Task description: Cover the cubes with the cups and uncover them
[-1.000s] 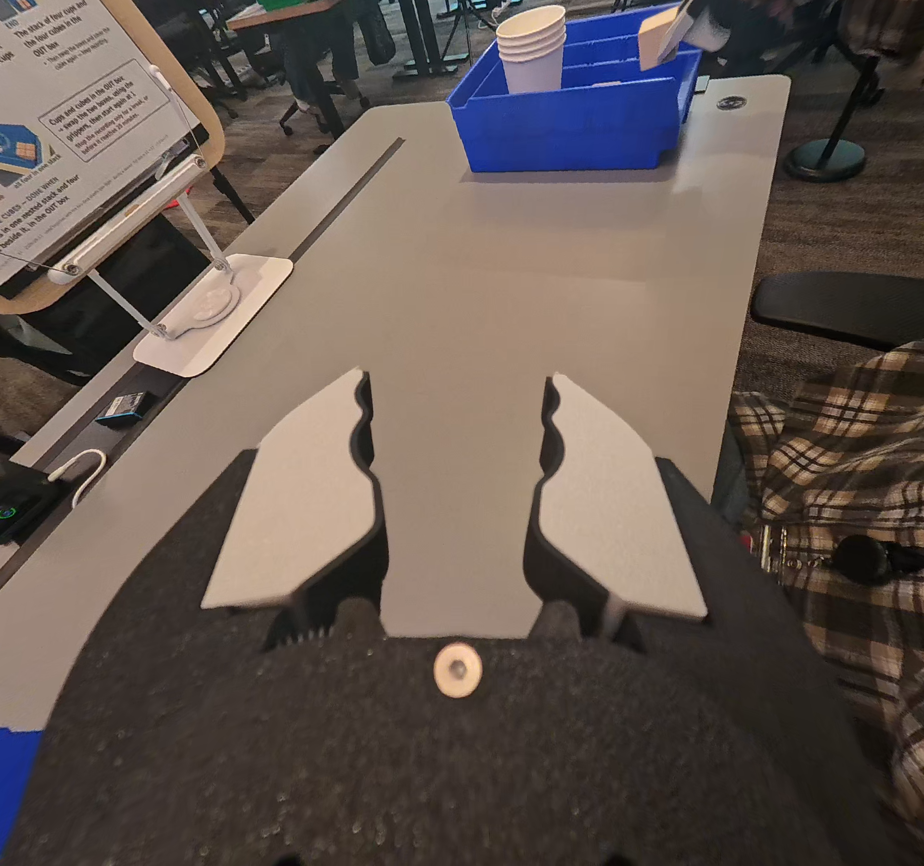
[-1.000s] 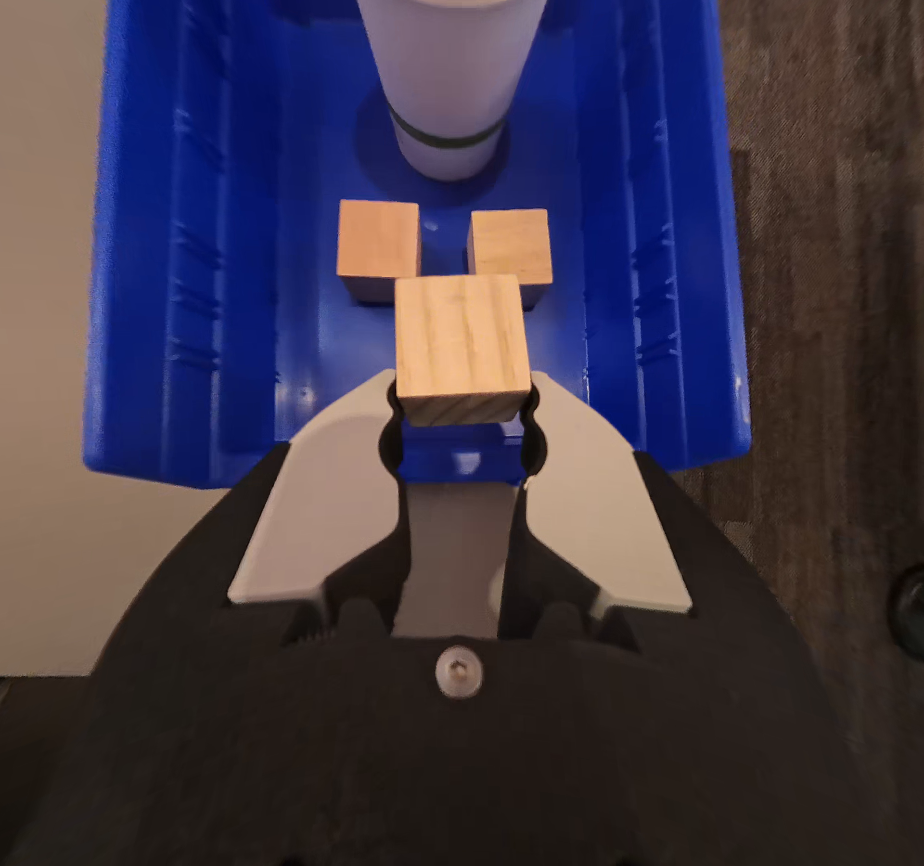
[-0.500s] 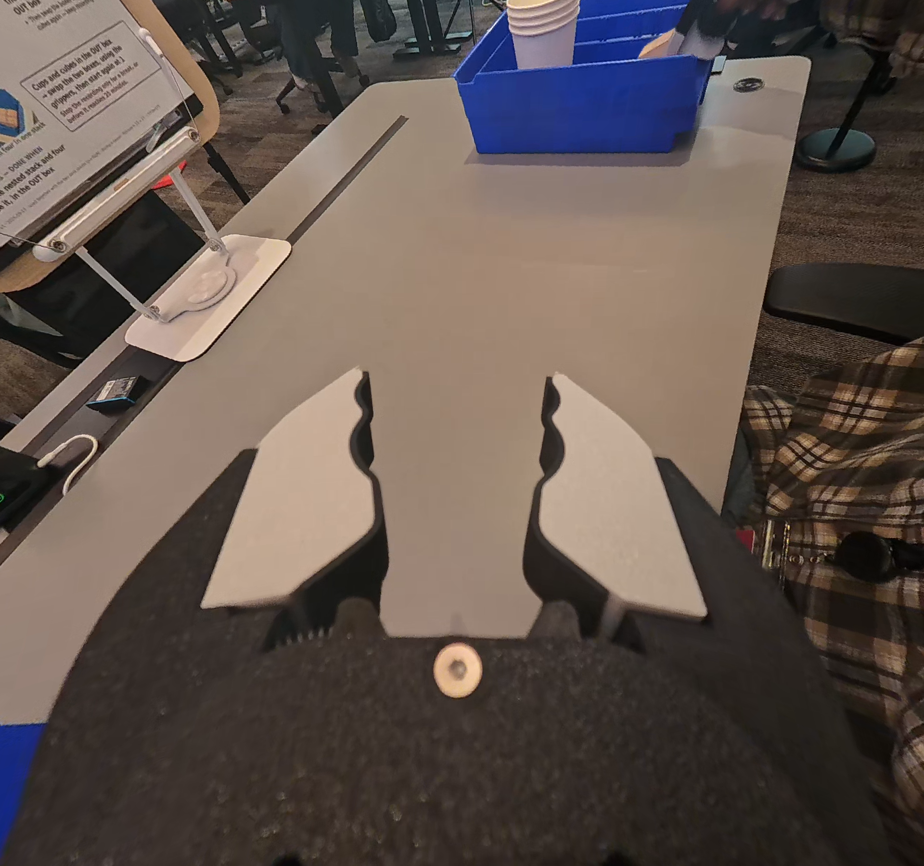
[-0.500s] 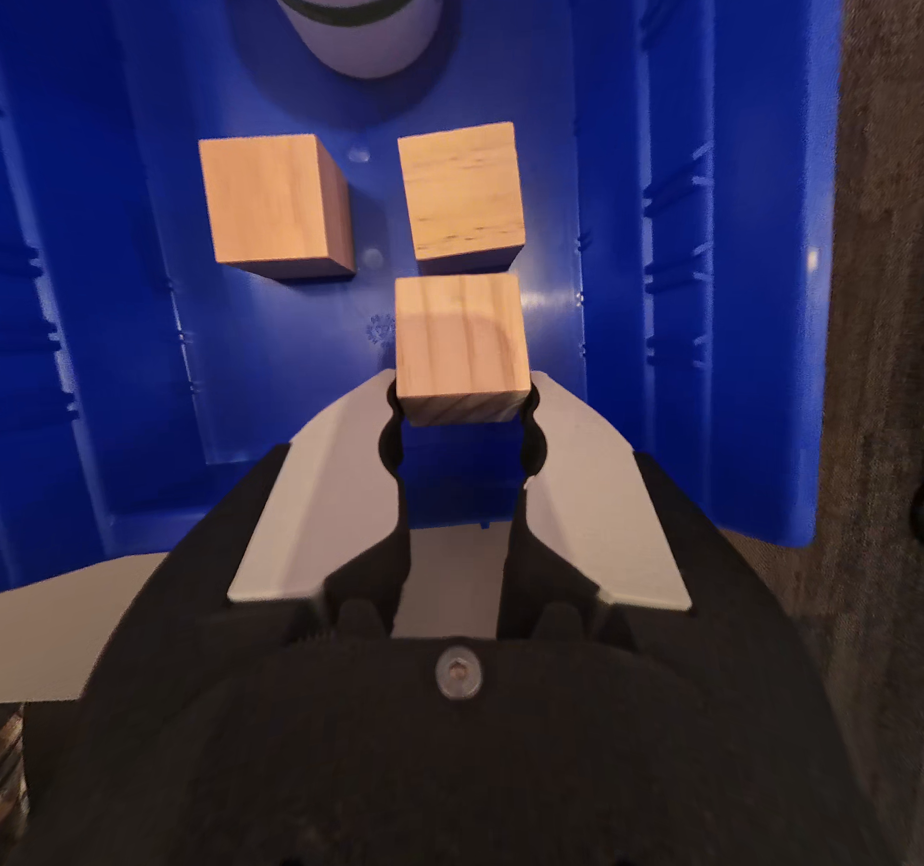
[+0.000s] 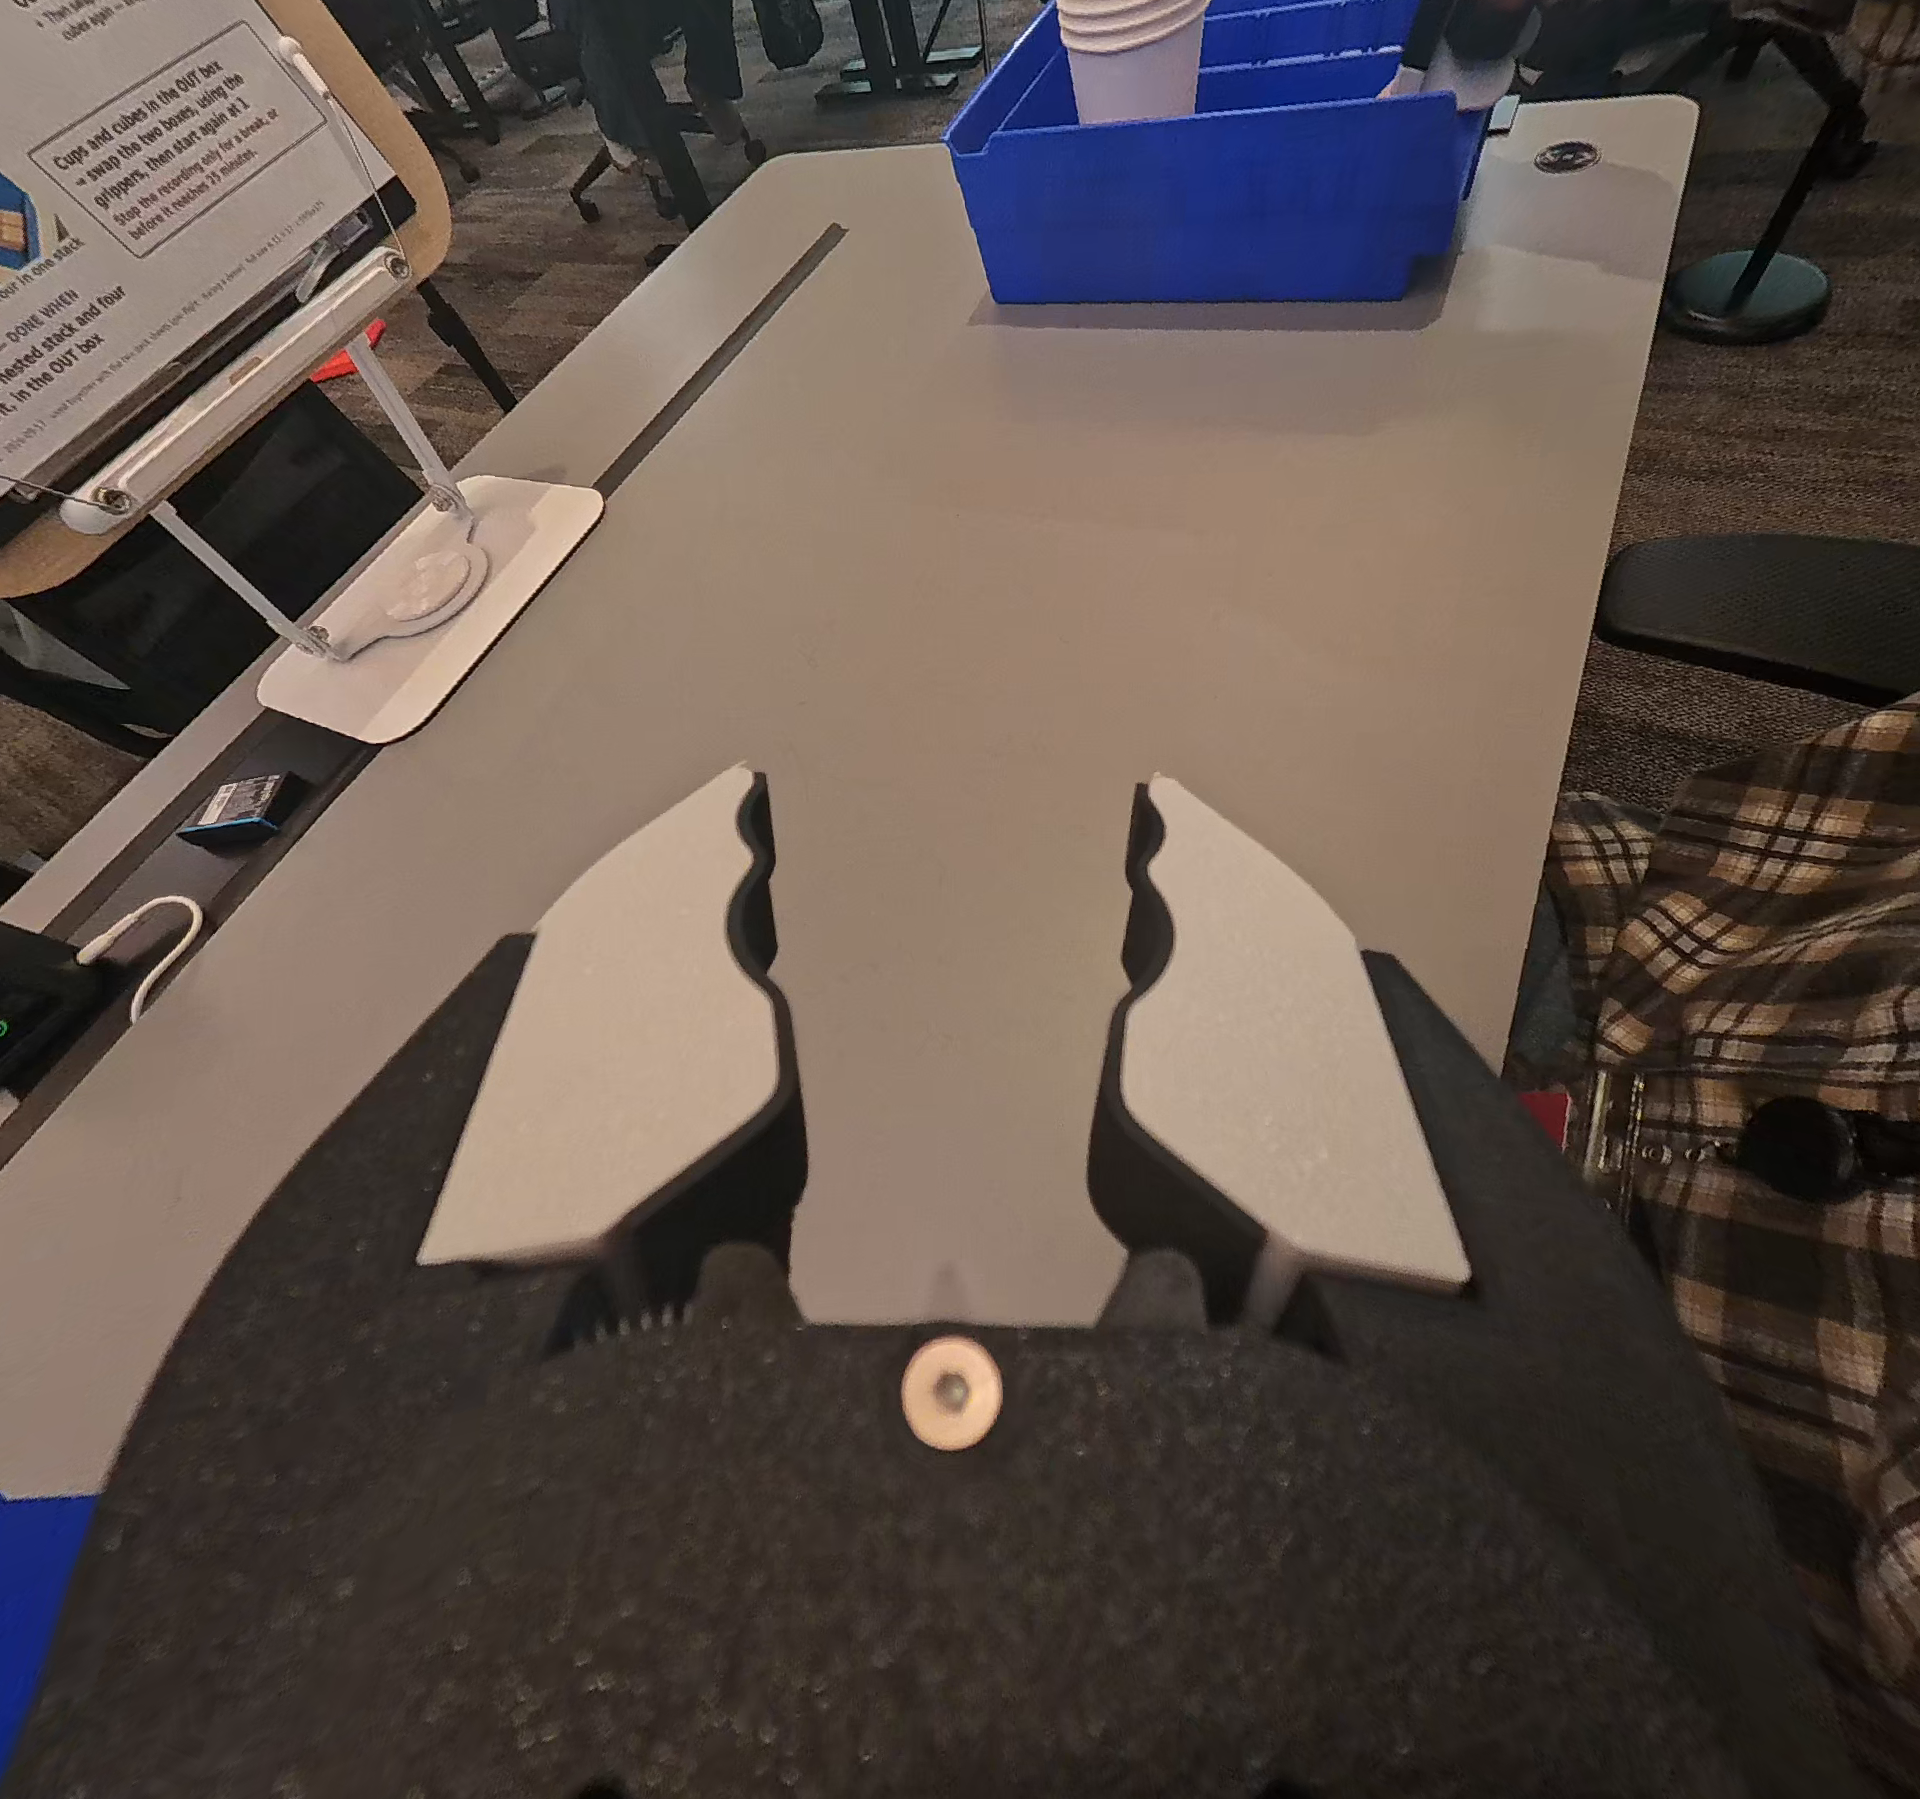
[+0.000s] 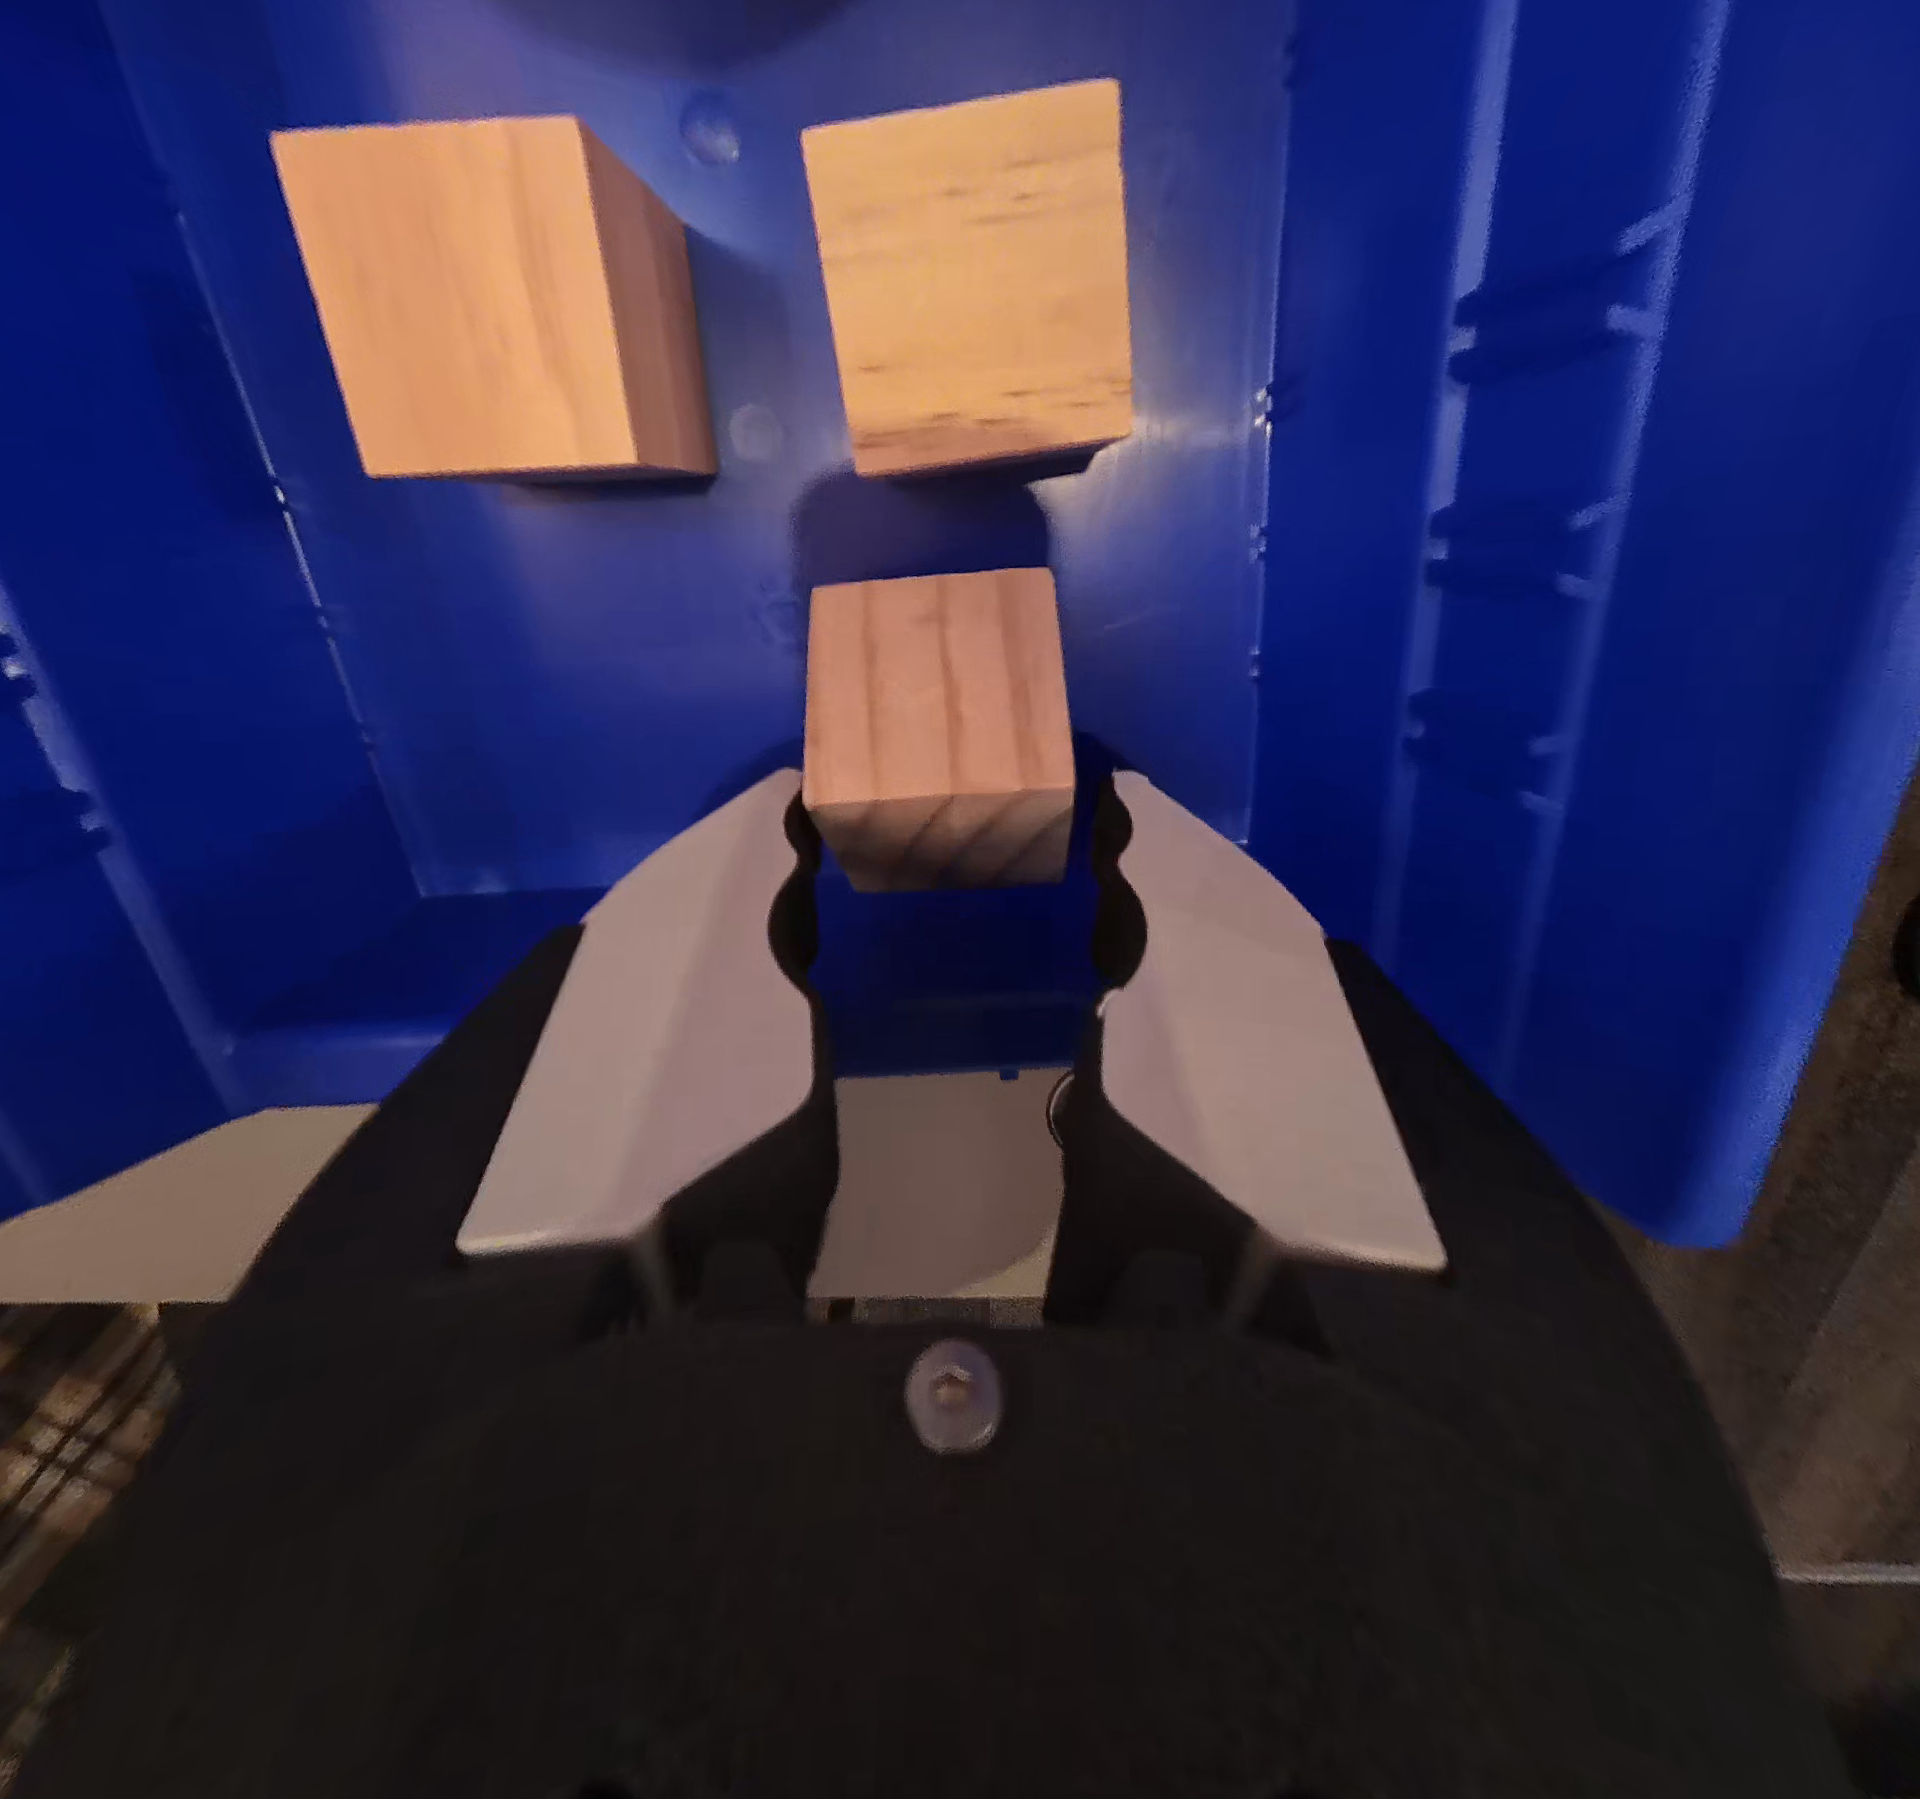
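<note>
In the right wrist view, my right gripper (image 6: 948, 793) is inside the blue bin (image 6: 1558, 502), its jaws slightly apart around a wooden cube (image 6: 935, 689). Small gaps show on both sides of the cube, which sits low on the bin floor. Two more wooden cubes (image 6: 478, 295) (image 6: 966, 263) rest just beyond it. In the left wrist view, my left gripper (image 5: 951, 793) is open and empty above the grey table (image 5: 1039, 554). The bin (image 5: 1195, 211) stands at the table's far end, holding a stack of white paper cups (image 5: 1138, 24).
A sheet on a stand (image 5: 156, 139) with a white base (image 5: 436, 606) stands on the left. A small black device (image 5: 244, 799) and a white cable (image 5: 156, 928) lie in the left gap. A black armrest (image 5: 1766, 606) and a plaid sleeve (image 5: 1766, 1022) are on the right.
My right gripper has lowered into the bin and opened slightly, letting go of the cube, which now sits lower. My left gripper has drifted slightly and stays open.
</note>
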Demonstrator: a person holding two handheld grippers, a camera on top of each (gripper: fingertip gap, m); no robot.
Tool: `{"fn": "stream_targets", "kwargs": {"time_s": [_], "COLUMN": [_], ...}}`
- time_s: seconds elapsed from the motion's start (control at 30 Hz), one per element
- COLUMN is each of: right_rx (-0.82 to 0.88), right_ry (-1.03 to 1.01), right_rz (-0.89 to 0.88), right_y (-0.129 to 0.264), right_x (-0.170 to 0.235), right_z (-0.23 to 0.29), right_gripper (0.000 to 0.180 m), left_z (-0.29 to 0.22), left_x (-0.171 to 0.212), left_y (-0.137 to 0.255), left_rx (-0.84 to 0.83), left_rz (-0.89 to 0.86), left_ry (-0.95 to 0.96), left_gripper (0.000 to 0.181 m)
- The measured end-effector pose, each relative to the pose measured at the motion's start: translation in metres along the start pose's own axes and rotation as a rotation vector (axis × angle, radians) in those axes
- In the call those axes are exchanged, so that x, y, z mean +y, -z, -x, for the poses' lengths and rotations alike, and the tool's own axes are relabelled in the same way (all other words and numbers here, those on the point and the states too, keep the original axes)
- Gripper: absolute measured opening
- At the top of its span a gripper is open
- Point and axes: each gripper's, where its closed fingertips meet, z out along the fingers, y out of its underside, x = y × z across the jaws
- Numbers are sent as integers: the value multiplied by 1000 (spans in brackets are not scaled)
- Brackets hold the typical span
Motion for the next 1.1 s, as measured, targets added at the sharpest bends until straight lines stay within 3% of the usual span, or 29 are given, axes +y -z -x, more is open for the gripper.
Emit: {"fn": "stream_targets", "kwargs": {"time_s": [0.5,1.1], "right_rx": [-8,-12], "right_ry": [1,10], "right_rz": [105,112], "right_y": [6,-1], "right_x": [13,2], "right_z": [4,2], "right_gripper": [48,44], "left_z": [-2,-1], "left_x": [-3,-2], "left_y": [3,3], "left_rx": [-3,-7], "left_rz": [-9,-5], "left_ry": [-8,-8], "left_gripper": [64,64]}}
